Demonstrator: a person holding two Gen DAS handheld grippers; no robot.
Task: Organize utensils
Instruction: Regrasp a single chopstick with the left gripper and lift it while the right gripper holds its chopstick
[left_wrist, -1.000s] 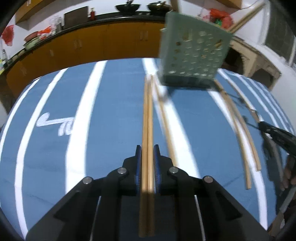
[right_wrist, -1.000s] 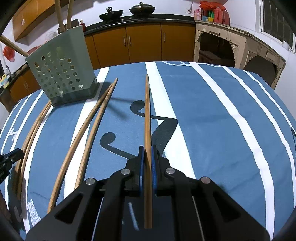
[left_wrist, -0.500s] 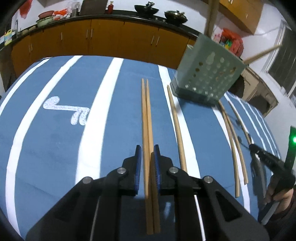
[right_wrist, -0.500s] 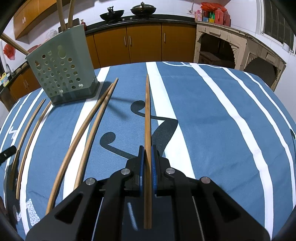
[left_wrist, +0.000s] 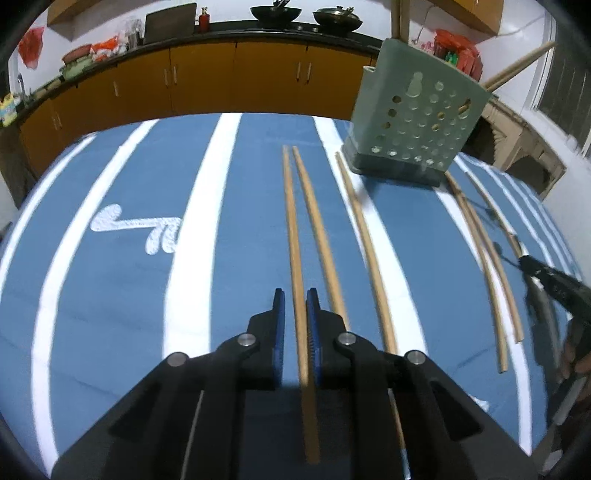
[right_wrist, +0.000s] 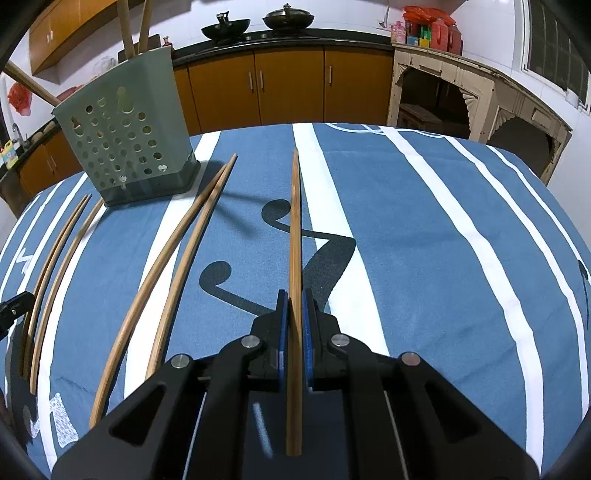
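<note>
L hand-held gripper (left_wrist: 295, 325): clamped on one chopstick (left_wrist: 297, 280), mate loose on desk (left_wrist: 110, 295) | R hand-held gripper (right_wrist: 293, 332): gripping chopstick (right_wrist: 295, 229) | both aimed twd perforated holder (right_wrist: 125, 140), likely for dropping in.

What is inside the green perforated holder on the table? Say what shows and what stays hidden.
Wooden sticks rise out of the green holder past its rim, and bits show through its holes. Their lower ends and the holder's floor are hidden by its walls.

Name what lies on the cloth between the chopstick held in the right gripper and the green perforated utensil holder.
Two loose chopsticks lie side by side there, on the blue striped cloth, between the held chopstick and the utensil holder. The right wrist view shows it.
</note>
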